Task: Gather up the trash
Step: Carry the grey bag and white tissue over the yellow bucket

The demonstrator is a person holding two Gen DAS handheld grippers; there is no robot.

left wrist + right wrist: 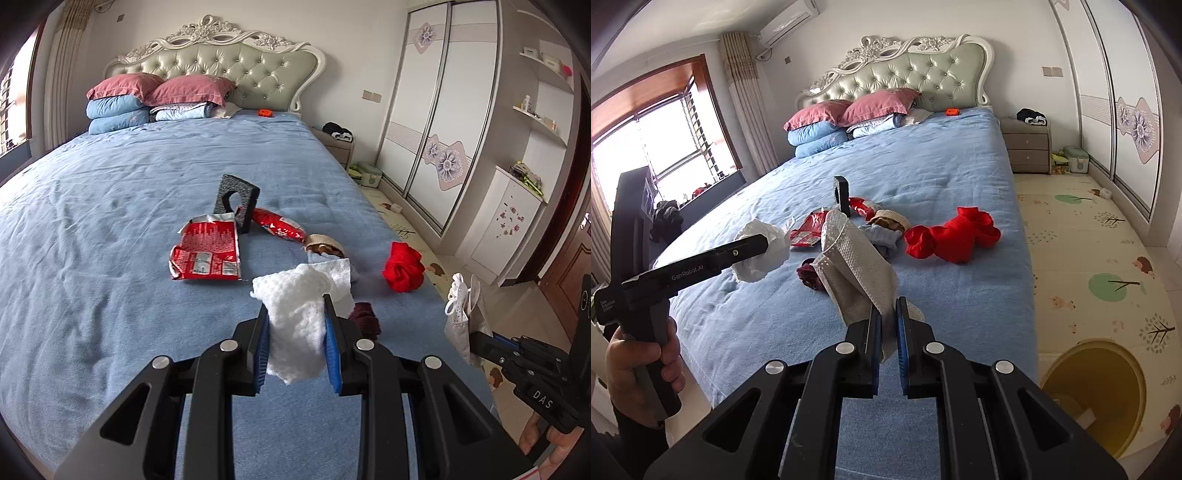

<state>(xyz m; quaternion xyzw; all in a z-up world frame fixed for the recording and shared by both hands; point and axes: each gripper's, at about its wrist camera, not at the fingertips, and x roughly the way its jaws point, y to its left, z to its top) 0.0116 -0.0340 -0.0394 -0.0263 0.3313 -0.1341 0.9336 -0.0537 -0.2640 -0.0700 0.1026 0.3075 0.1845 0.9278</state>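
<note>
My left gripper (295, 302) is shut on a white crumpled wad (295, 332), held just above the blue bed (110, 229). In the right wrist view the same gripper (764, 245) shows at the left with the wad (761, 254) in its jaws. My right gripper (888, 306) is shut on the lower edge of a white padded bag (857, 266), which stands up from its jaws. On the bed lie a torn red wrapper (207, 254), a red packet (280, 225), a black foam block (236, 203), a brown tape roll (325, 245) and a white tissue (341, 273).
A yellow bin (1097, 398) stands on the play mat beside the bed at the lower right. Red cloth (956, 236) and a dark maroon piece (809, 277) lie near the bed's edge. A person's hand (642, 362) holds the left gripper's handle. Pillows, a nightstand and a wardrobe stand beyond.
</note>
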